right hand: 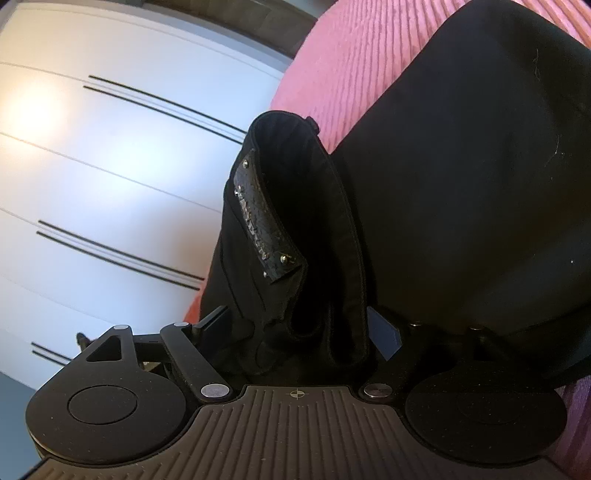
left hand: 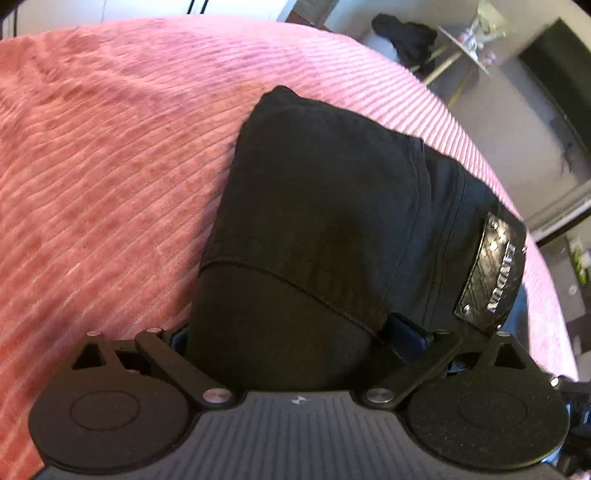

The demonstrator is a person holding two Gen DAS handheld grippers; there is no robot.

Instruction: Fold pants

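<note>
Black pants [left hand: 325, 192] lie folded into a thick stack on a pink ribbed blanket [left hand: 110, 147]. Their leather waistband label [left hand: 491, 273] shows at the right edge. My left gripper [left hand: 291, 332] stands wide with the near end of the stack filling the gap, its pads pressed on the cloth. In the right wrist view the pants [right hand: 461, 184] spread up to the right. The bunched waistband with the label [right hand: 258, 221] stands upright between the fingers of my right gripper [right hand: 299, 325], which grips that thick bundle. The fingertips of both grippers are hidden by cloth.
The blanket's [right hand: 351, 55] edge runs close on the right of the pants, with grey floor [left hand: 517, 122] below it. A dark garment [left hand: 406, 33] lies on a light-legged stand beyond. A white wardrobe [right hand: 92, 166] with dark handle lines fills the left of the right wrist view.
</note>
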